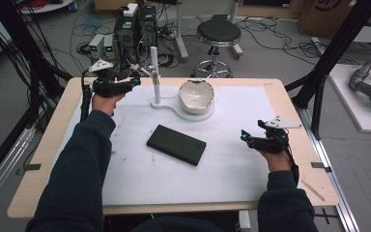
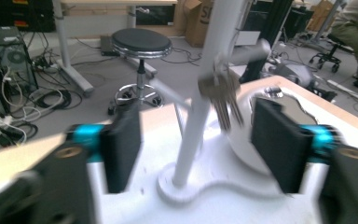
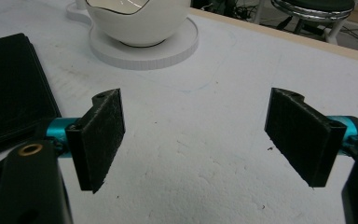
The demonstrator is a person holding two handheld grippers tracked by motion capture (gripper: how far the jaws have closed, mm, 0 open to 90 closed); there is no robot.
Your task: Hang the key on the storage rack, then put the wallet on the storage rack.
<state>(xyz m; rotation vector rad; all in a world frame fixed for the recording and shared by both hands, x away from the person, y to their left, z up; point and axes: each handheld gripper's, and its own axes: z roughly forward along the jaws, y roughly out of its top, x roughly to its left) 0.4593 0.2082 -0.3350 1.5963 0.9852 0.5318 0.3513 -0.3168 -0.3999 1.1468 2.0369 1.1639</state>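
Observation:
A white stand (image 1: 155, 77) with a thin upright post and side pegs rises from the white mat, joined to a round base under a white bowl (image 1: 196, 95). In the left gripper view a bunch of keys (image 2: 221, 95) hangs from a peg on the post (image 2: 193, 121), with the bowl (image 2: 243, 140) behind. My left gripper (image 1: 134, 81) is open just left of the post; the post and the keys stand between its jaws, untouched (image 2: 199, 140). A flat black case (image 1: 176, 144) lies mid-table. My right gripper (image 1: 244, 137) is open over bare mat at the right (image 3: 196, 135), nothing between its jaws.
The white mat (image 1: 232, 159) covers most of the wooden table. A black stool (image 1: 217, 34) and computer towers (image 1: 135, 29) with cables stand on the floor behind the far edge. In the right gripper view the bowl (image 3: 137, 18) and the case (image 3: 9, 84) lie ahead.

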